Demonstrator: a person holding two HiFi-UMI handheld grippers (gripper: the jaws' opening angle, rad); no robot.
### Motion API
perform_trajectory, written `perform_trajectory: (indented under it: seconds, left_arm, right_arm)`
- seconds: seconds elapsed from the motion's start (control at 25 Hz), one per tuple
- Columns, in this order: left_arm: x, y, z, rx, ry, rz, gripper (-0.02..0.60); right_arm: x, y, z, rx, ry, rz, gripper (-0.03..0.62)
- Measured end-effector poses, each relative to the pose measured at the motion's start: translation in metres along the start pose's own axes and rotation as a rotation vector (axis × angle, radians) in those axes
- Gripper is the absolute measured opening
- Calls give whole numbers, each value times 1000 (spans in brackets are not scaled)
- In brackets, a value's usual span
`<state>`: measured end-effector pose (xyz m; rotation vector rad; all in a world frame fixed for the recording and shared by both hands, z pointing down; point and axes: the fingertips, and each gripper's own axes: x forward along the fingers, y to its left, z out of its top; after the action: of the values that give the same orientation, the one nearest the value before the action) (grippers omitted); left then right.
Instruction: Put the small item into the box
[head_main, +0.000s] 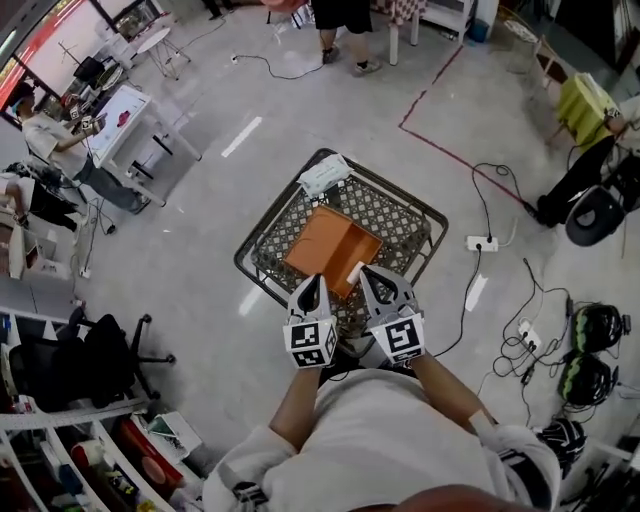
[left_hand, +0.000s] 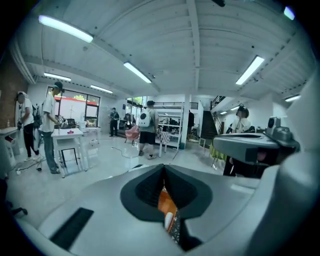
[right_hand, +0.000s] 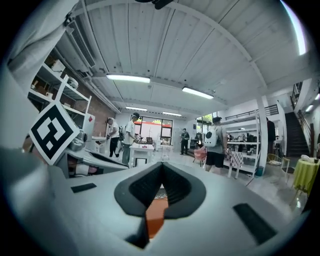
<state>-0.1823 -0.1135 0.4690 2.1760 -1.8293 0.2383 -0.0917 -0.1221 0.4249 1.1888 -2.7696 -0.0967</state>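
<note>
- Pale grey floor (head_main: 200, 230) spreads around a small dark worktop (head_main: 420, 215) with a patterned mesh top. Cables and a white power strip (head_main: 482, 243) lie on the floor to its right.
- People stand at a white desk (head_main: 125, 115) farther off in the room.
- An orange box (head_main: 330, 250) lies flat on the middle of the worktop, turned cornerwise to its edges.
- A white packet (head_main: 325, 173) rests on the worktop's far corner, just beyond the box.
- The left tool (head_main: 311, 288) (left_hand: 164, 175) is held over the near edge of the box. Its jaws are pressed together with nothing between them.
- The right tool (head_main: 372, 278) (right_hand: 161, 170) is beside it at about the same height. Its jaws are likewise fully closed and hold nothing.
- A small white item (head_main: 355, 272) (left_hand: 169, 219) shows at the near edge of the box, between the two tool tips in the head view. Neither tool touches it. Whether it lies inside the box or on its rim cannot be told.
</note>
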Motion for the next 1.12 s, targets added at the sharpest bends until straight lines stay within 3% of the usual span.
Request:
perform_trajectory:
  seconds: [0.32, 0.48, 0.76, 1.12]
  left_arm:
    - [-47, 4, 62, 44, -166, 110, 9]
    - [-66, 3, 78, 75, -211, 138, 9]
    - [-75, -1, 80, 53, -227, 124, 9]
    - [-85, -13, 90, 67, -237, 85, 9]
  right_arm:
    - [-12, 4, 72, -36, -158, 40, 3]
    - [-19, 9, 82, -47, -161, 47, 3]
    - [-30, 10, 94, -116, -186, 40, 3]
    - [-45, 2, 94, -61, -131, -16, 3]
